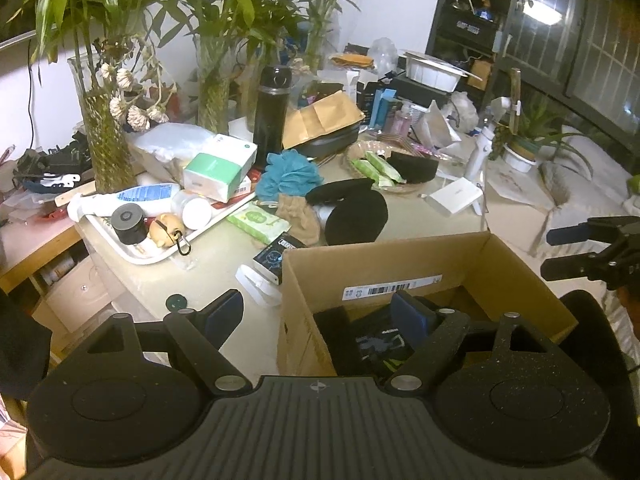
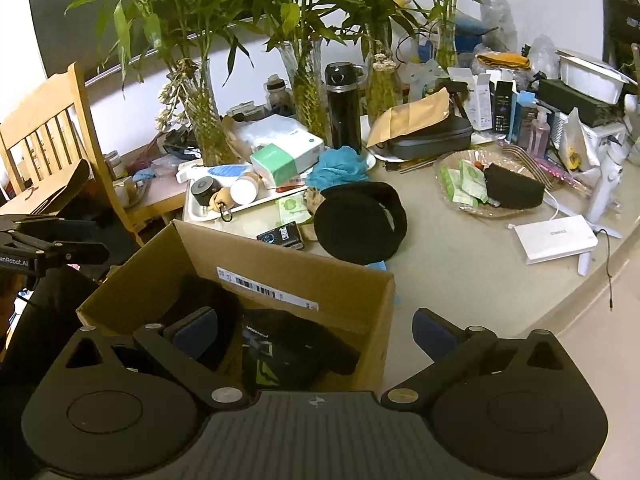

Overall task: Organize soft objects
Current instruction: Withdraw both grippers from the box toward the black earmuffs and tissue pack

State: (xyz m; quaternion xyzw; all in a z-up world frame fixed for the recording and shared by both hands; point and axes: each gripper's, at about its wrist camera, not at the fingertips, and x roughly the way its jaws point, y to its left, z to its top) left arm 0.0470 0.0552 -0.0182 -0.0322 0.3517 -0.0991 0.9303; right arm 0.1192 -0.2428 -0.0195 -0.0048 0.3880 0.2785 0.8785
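With both the left tongs (image 1: 320, 312) and right tongs (image 2: 316, 332) gaping empty, the black cap (image 2: 360, 224) at twelve o'clock beyond the cardboard box (image 2: 304, 276) looks light and floppy, best pinched at its brim.

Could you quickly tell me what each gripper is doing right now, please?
Left gripper: open, holding nothing, straddling the cardboard box wall.
Right gripper: open, empty.

The left gripper (image 2: 60, 236) body reads "enRobot.AI"; the cardboard box (image 2: 320, 280) label is illegible.
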